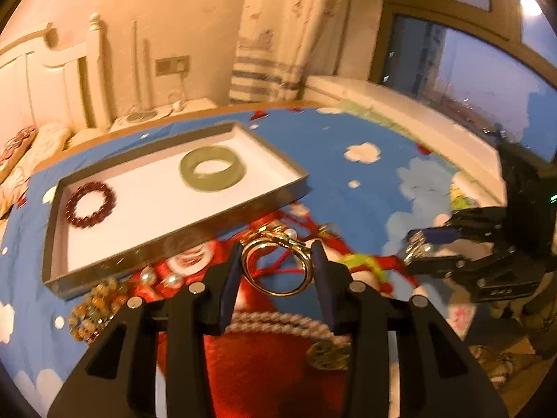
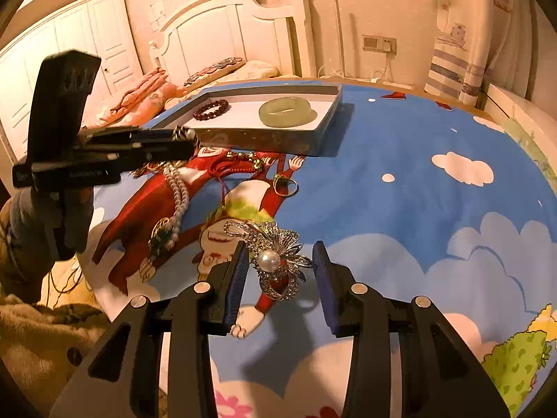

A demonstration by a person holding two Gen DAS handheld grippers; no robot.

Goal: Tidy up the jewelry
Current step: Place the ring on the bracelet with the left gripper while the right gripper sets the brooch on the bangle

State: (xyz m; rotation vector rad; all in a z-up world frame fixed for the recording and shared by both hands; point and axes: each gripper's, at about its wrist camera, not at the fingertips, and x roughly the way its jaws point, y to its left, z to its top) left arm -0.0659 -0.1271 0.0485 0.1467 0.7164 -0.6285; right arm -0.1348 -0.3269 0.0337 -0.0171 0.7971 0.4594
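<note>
My left gripper (image 1: 278, 275) is shut on a gold bangle (image 1: 275, 268) with a pearl charm, held just above the cloth in front of the tray. From the right wrist view, the left gripper (image 2: 184, 139) hovers at the tray's near edge. My right gripper (image 2: 280, 266) is shut on a rhinestone brooch (image 2: 275, 261) with a central pearl. The shallow grey tray (image 1: 174, 244) has a white floor. In it lie a green jade bangle (image 1: 212, 169) and a red bead bracelet (image 1: 90, 205).
Loose on the blue cartoon cloth (image 2: 400, 181) lie a pearl necklace (image 2: 179, 195) with a green pendant (image 2: 162, 233), a red cord (image 2: 240, 167), a gold ring (image 2: 285, 184) and amber beads (image 1: 97, 303). A bed (image 2: 226, 35) stands behind the table.
</note>
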